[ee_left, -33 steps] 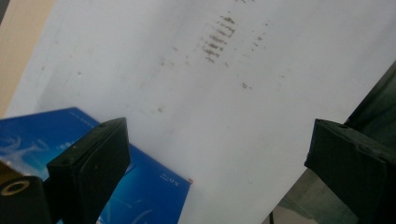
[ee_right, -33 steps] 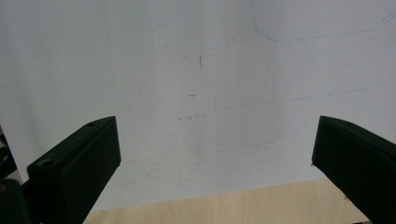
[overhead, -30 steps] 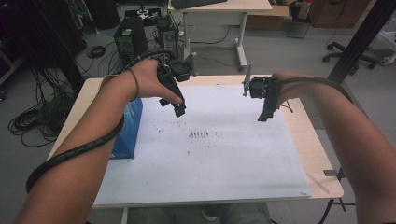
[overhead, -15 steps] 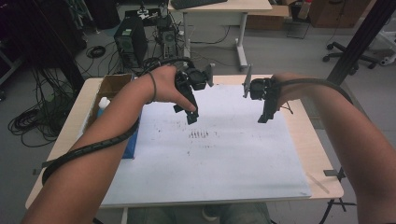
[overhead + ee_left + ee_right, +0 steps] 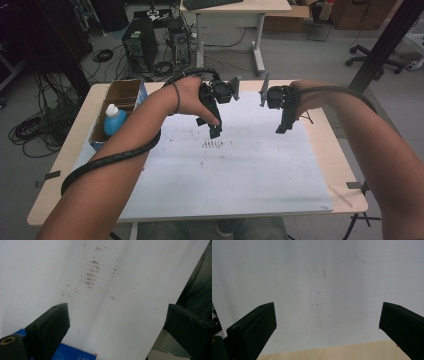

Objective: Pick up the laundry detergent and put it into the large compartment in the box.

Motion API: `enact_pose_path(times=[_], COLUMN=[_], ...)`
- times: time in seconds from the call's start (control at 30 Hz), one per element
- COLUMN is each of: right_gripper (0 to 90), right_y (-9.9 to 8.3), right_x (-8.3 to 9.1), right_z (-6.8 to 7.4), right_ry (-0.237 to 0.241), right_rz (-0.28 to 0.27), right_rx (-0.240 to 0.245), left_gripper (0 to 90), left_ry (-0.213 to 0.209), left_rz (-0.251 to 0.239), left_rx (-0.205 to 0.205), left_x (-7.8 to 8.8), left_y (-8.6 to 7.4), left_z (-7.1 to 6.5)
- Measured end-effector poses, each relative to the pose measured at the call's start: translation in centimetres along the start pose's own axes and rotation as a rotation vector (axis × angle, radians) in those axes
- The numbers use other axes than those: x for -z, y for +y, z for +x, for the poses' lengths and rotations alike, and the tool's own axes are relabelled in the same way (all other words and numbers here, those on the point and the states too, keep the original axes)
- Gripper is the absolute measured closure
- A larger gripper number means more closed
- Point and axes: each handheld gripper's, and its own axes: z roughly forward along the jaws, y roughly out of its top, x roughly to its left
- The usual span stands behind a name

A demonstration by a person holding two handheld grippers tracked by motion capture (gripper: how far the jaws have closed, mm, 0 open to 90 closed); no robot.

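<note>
A: What containers sit on the bench (image 5: 345, 197)?

B: One cardboard box (image 5: 121, 95), open at the top, at the far left corner beside the white sheet (image 5: 240, 175). A bottle (image 5: 114, 120) with a blue body and a white cap stands upright in it. The rest of the box's inside is in shadow, so what else it holds cannot be told.

A: And the left hand-held gripper (image 5: 215, 131)?

B: It hangs over the far middle of the sheet, just beyond a patch of dark smudges (image 5: 214, 145). Its own view shows the jaws spread wide with nothing between them, the smudges (image 5: 90, 275) ahead, and a blue edge low in the frame.

A: The right hand-held gripper (image 5: 281, 128)?

B: Also above the sheet, well apart from the left one, toward the far right. Its jaws stand wide apart and empty, over faint pen lines (image 5: 352, 293) and the sheet's edge, where bare wood shows.
</note>
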Motion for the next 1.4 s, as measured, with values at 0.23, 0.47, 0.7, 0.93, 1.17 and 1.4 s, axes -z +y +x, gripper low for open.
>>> enact_pose_path(times=[0.23, 0.47, 0.7, 0.93, 1.17, 1.4], right_gripper=[0.9, 0.9, 0.9, 0.9, 0.9, 1.0], right_y=[0.3, 0.1, 0.1, 0.2, 0.2, 0.4], right_x=[0.1, 0.1, 0.2, 0.2, 0.1, 0.1], right_z=[0.2, 0.2, 0.0, -0.1, -0.1, -0.1], right_ry=[-0.001, -0.001, -0.001, -0.003, -0.003, -0.003], right_rz=[-0.002, -0.003, -0.002, -0.004, -0.002, -0.005], right_rx=[0.005, -0.004, -0.006, -0.001, -0.005, -0.003], left_gripper=[6.3, 6.4, 6.4, 6.4, 6.3, 6.4], left_ry=[-0.002, 0.023, 0.004, -0.001, -0.008, -0.014], left_rz=[0.013, 0.047, 0.042, 0.049, 0.047, 0.047], left_rx=[0.0, 0.013, 0.007, 0.015, 0.018, 0.021], left_x=[-0.8, -1.7, -2.0, -2.5, -2.7, -2.7], left_y=[-0.1, -0.5, -0.5, -1.0, -1.1, -1.4], left_z=[-0.1, -0.1, 0.0, 0.3, 0.4, 0.3])
